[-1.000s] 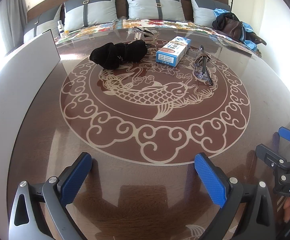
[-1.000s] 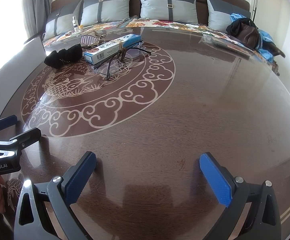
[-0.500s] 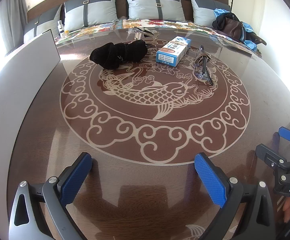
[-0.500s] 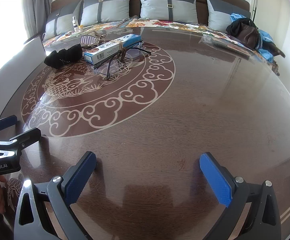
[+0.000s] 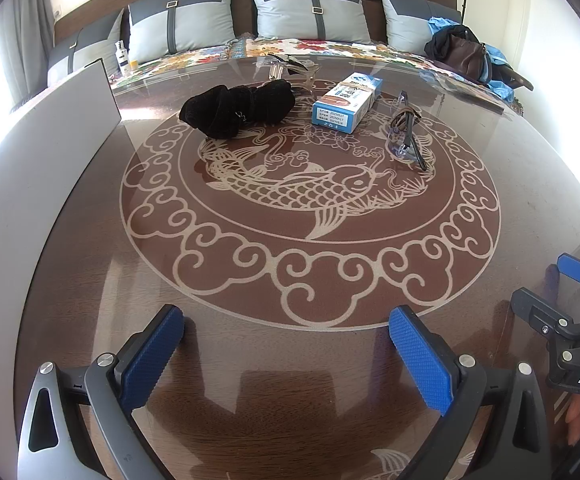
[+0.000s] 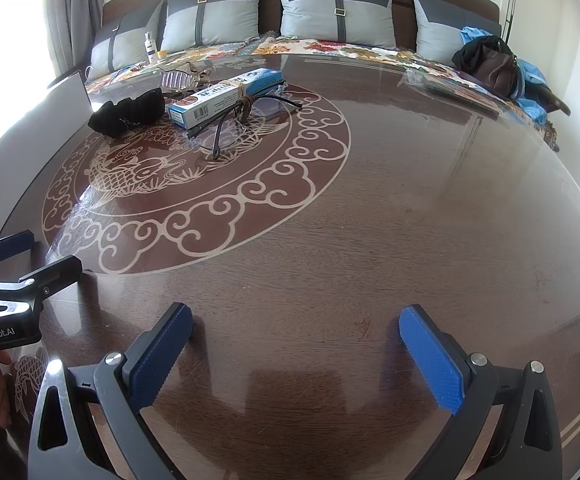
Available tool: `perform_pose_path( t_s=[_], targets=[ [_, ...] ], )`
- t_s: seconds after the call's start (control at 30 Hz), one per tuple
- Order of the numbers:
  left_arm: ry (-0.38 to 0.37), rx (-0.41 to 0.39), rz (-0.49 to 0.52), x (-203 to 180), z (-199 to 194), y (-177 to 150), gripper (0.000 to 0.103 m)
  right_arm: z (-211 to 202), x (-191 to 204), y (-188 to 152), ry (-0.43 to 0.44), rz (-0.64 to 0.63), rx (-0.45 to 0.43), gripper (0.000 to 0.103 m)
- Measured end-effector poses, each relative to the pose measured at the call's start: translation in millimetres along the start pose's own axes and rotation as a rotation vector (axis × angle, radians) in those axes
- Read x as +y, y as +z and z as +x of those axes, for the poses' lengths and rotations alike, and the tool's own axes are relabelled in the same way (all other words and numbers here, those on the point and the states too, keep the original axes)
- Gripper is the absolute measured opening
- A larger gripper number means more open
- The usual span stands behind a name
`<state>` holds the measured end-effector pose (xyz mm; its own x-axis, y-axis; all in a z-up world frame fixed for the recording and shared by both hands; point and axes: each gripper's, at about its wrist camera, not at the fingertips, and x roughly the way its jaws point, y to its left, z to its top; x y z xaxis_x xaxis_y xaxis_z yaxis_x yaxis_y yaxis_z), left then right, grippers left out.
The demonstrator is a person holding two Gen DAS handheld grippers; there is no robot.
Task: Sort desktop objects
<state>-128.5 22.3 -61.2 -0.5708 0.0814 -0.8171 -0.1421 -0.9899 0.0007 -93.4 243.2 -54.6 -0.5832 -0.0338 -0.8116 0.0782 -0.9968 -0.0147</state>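
On the far half of the dark table (image 5: pixel 290 344) lie a black cloth pouch (image 5: pixel 239 109), a blue-and-white box (image 5: pixel 347 103) and clear glasses (image 5: pixel 404 136) with a brown tie. A clear hair clip (image 5: pixel 290 68) lies behind them. The pouch (image 6: pixel 128 113), the box (image 6: pixel 226 94) and the glasses (image 6: pixel 242 124) also show in the right wrist view. My left gripper (image 5: pixel 286 344) is open and empty near the front edge. My right gripper (image 6: pixel 296 344) is open and empty, to the right of the left one.
A white board (image 5: pixel 38 168) stands along the table's left side. A sofa with grey cushions (image 5: pixel 310 12) runs behind the table, with a small bottle (image 5: pixel 122 54) at its left and a brown bag (image 5: pixel 466 56) at its right.
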Motion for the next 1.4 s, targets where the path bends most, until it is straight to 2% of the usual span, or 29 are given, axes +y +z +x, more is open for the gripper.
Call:
perform_pose_path(
  t_s=[0.3,0.43,0.47,0.53,0.67,0.83,0.93,1.03,1.1,1.17,1.2,1.33,1.4],
  targets=[
    [-0.012,0.004,0.006,0,0,0,0.103,0,0,0,0.0,0.0,0.0,0.103],
    [-0.049,0.036,0.068,4,6,11,0.103,0,0,0,0.0,0.0,0.0,0.103],
    [-0.045,0.054,0.071,9,10,17,0.103,0,0,0,0.0,0.0,0.0,0.103],
    [0.015,0.07,0.064,21,16,34,0.103,0,0,0,0.0,0.0,0.0,0.103],
    [0.029,0.013,0.074,41,22,84,0.103,0,0,0,0.0,0.0,0.0,0.103],
    [0.081,0.034,0.29,28,54,135,0.103,1,0,0,0.0,0.0,0.0,0.103],
    [0.08,0.081,0.335,25,78,155,0.103,1,0,0,-0.001,-0.001,0.002,0.103],
    [0.079,0.1,0.335,22,99,167,0.103,0,0,0,-0.002,-0.001,0.002,0.103],
    [0.021,0.084,0.298,24,103,170,0.103,0,0,0,-0.002,-0.001,0.002,0.103],
    [-0.053,0.07,0.255,26,104,169,0.075,0,0,0,-0.002,-0.001,0.002,0.103],
    [-0.073,0.055,0.229,28,101,169,0.056,0,0,0,-0.002,-0.001,0.002,0.103],
    [-0.051,0.021,0.226,22,90,153,0.04,0,0,1,-0.001,-0.001,0.004,0.103],
    [-0.048,0.02,0.178,26,81,140,0.036,0,0,1,-0.001,-0.001,0.004,0.103]
  ],
)
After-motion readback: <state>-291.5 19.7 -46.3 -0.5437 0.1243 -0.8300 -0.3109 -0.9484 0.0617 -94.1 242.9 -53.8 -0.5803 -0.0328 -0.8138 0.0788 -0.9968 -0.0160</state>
